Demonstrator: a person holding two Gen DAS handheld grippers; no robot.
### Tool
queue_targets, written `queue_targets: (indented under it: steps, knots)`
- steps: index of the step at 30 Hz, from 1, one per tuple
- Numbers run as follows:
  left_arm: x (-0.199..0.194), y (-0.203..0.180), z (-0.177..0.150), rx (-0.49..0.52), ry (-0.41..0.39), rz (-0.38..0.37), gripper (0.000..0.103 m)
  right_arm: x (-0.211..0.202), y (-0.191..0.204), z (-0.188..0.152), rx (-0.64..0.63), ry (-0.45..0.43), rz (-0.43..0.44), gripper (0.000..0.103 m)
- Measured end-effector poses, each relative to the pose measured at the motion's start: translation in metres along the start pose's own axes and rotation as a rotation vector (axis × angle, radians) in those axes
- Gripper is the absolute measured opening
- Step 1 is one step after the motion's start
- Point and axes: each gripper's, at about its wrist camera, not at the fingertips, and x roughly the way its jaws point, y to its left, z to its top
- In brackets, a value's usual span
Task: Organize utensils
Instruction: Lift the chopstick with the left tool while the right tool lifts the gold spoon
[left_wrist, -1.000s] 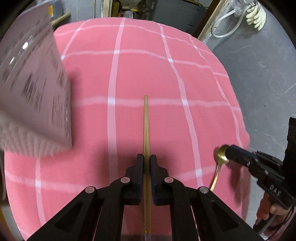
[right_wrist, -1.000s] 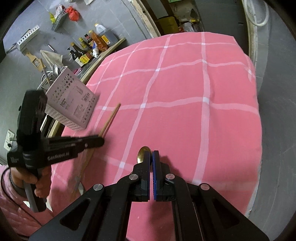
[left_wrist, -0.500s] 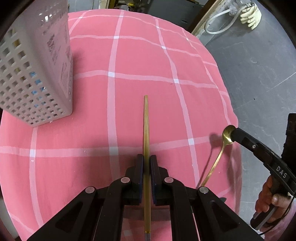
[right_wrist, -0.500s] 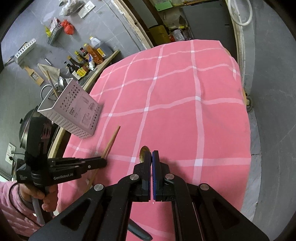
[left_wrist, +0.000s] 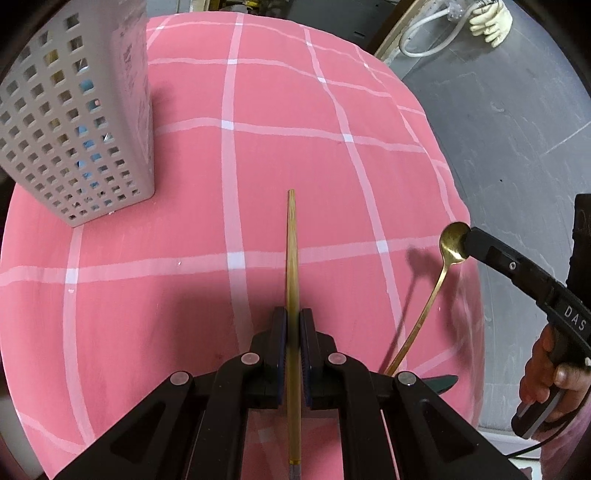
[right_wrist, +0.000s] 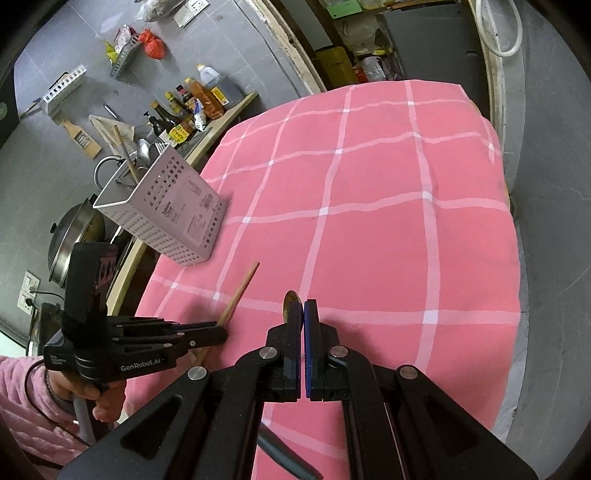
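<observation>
My left gripper (left_wrist: 292, 314) is shut on a wooden chopstick (left_wrist: 291, 254) that points forward above the pink checked tablecloth (left_wrist: 221, 221). My right gripper (right_wrist: 302, 306) is shut on a gold spoon (right_wrist: 288, 301); only the bowl's tip shows between the fingers. In the left wrist view the spoon (left_wrist: 448, 247) hangs handle-down from the right gripper (left_wrist: 469, 240) at the table's right edge. A white perforated utensil basket (left_wrist: 74, 122) stands at the far left; it also shows in the right wrist view (right_wrist: 162, 210). The left gripper (right_wrist: 218, 332) and chopstick (right_wrist: 240, 291) sit below the basket there.
A dark utensil handle (left_wrist: 441, 382) lies on the cloth under my left gripper; it also shows in the right wrist view (right_wrist: 284, 454). A counter with bottles (right_wrist: 192, 107) and a pot (right_wrist: 74, 236) lies beyond the table's left edge. Grey floor surrounds the table.
Both grippers have risen and drawn back with the chopstick and the spoon. The basket now sits farther off to the left of my left gripper, and more of the table shows.
</observation>
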Motion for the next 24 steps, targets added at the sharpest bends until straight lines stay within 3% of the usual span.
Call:
queue_targets:
  steps: [14, 24]
  knots:
    - [-0.014, 0.008, -0.016, 0.008, 0.036, -0.024, 0.007, 0.004, 0.017, -0.005, -0.034, 0.040, 0.027, 0.002]
    - [-0.046, 0.011, -0.013, 0.004, -0.099, -0.097, 0.007, -0.009, 0.039, 0.017, -0.116, -0.024, -0.002, 0.002]
